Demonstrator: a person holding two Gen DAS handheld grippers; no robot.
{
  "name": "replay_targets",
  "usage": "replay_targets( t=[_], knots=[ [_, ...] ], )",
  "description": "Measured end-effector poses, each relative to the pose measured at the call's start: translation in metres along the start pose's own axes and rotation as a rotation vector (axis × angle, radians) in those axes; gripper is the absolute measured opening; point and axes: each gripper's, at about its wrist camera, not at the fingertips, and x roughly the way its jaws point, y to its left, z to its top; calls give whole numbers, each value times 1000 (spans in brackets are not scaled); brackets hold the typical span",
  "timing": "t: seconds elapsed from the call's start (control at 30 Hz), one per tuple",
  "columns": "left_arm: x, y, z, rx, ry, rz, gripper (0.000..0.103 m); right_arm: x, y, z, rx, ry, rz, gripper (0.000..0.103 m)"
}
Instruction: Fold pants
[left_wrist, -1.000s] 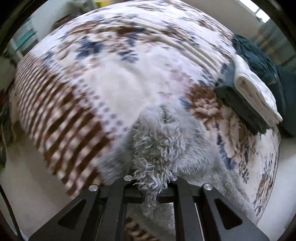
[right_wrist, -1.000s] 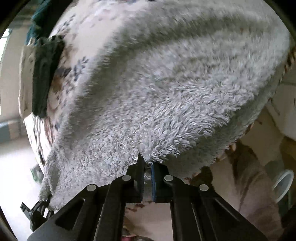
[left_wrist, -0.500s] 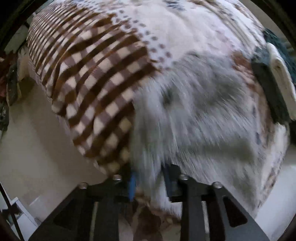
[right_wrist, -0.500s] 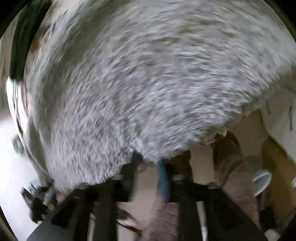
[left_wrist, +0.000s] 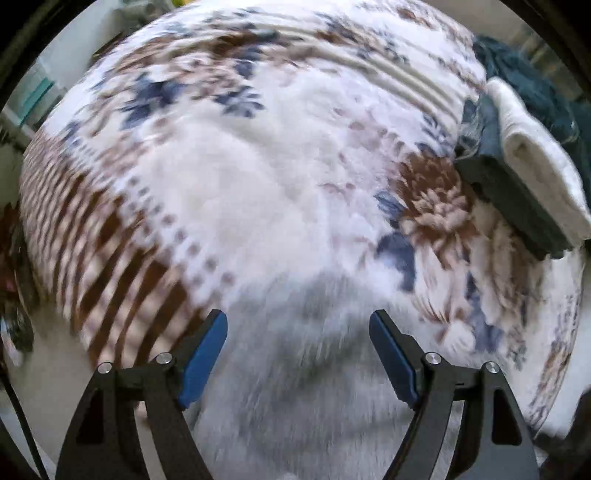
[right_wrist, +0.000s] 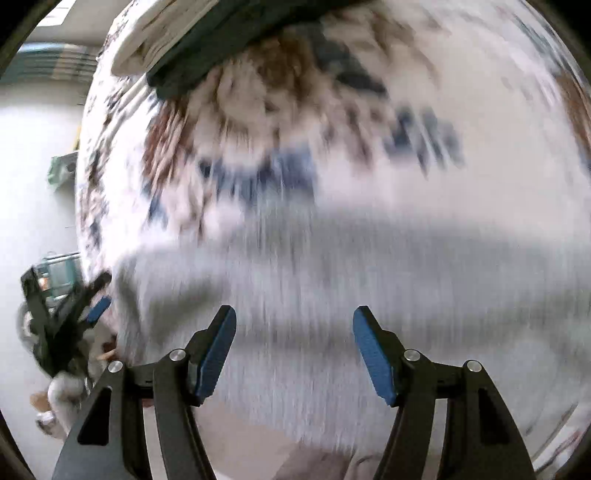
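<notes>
The grey fleecy pants (left_wrist: 314, 369) lie on the near part of the bed, spread over the floral blanket (left_wrist: 258, 177) close to its edge; motion blur smears their pile in both views. In the right wrist view the pants (right_wrist: 332, 295) stretch as a grey band across the frame.

The left gripper (left_wrist: 297, 332) hangs over the pants with its jaws spread wide and nothing between the blue pads (left_wrist: 201, 354). The right gripper (right_wrist: 293, 328) is likewise wide apart and holds nothing, poised above the grey cloth.

At the far right of the blanket a folded dark garment (left_wrist: 513, 199) lies with a folded white towel (left_wrist: 535, 158) against it.
</notes>
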Motion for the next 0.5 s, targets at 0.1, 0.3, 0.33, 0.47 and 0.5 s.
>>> replay_targets(
  t=[0.1,0.3,0.33,0.47,0.5],
  knots=[
    [40,-4,13,25,82,20,71,37,11,66,-49,89,-22,68],
    [55,16,4,19,49,24,36,63,27,85,-167,202,-75,8],
    [54,22,2,1,51,16,36,49,34,75,-203,167,-70,8],
    [46,33,-2,-43,49,-17,36,23,54,21,-336,179,-16,8],
    [43,33,-3,-46,47,-23,36,26,56,7,-355,227,-1,8]
  ],
)
